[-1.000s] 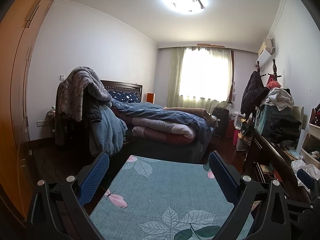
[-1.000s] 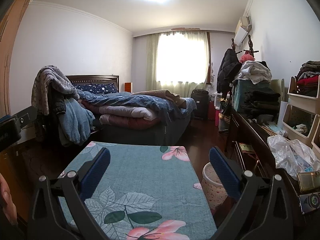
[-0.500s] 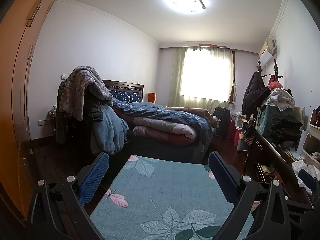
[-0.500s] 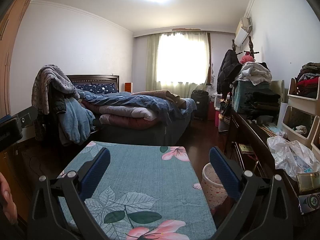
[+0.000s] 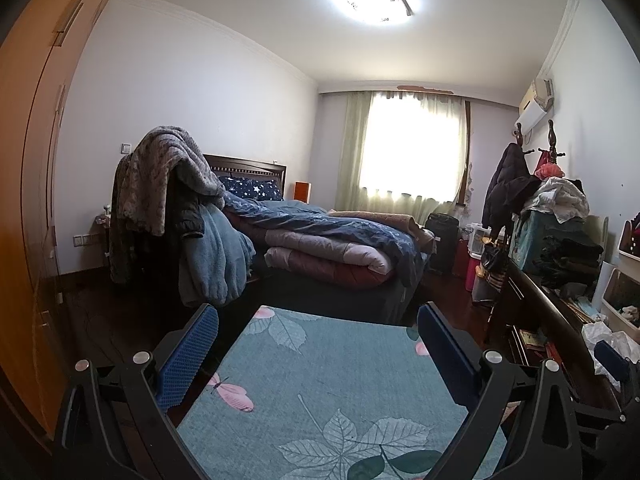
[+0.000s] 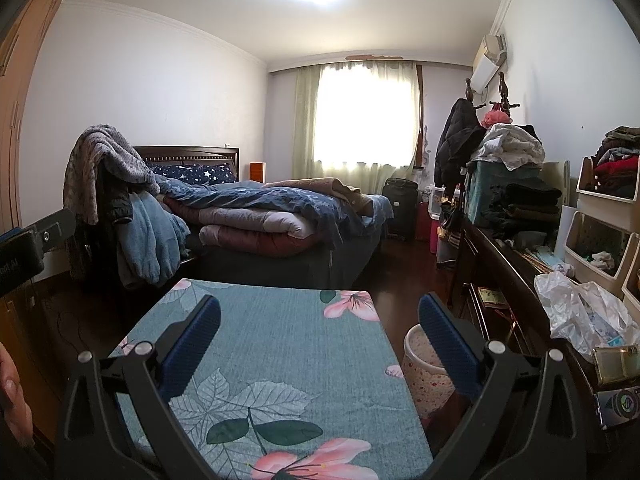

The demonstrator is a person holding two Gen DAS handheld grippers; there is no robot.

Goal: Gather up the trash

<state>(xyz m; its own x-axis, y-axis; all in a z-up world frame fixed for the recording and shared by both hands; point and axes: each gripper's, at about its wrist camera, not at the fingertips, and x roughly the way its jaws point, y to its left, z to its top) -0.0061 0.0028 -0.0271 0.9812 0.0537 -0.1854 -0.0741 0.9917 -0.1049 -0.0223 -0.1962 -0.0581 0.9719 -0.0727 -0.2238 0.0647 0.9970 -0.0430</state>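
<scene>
left wrist view: the left gripper (image 5: 318,336) hangs above a desk covered with a teal floral cloth (image 5: 336,380), its blue-padded jaws spread wide with nothing between them. beyond the cloth stands a bed (image 5: 320,248) heaped with a navy quilt and folded pink and maroon bedding, its long axis running away toward the curtained window (image 5: 412,148). a grey blanket (image 5: 168,184) is draped over a rack beside the headboard, with a light blue fleece hanging under it. at the far right edge a crumpled white plastic bag (image 5: 608,340) lies on a dark wooden sideboard, with the other gripper's blue pad just in front of it.

right wrist view: the right gripper (image 6: 320,328) is also released, jaws wide apart and holding nothing, over the same floral cloth (image 6: 280,360). the task's things sit to the right — a small wastebasket (image 6: 420,368) with a pale speckled pattern stands upright on the dark floor, mouth up, just beside the desk's right edge and partly hidden behind the right jaw. the crumpled plastic bag (image 6: 580,312) lies on the dark sideboard (image 6: 500,264), sprawled along its top and well apart from the jaws; what is inside it is too blurred to tell. stacked cream bins (image 6: 600,232) holding clothes stand behind the bag. at the left edge a black device (image 6: 20,252) carries white lettering, too cut off to read.
</scene>
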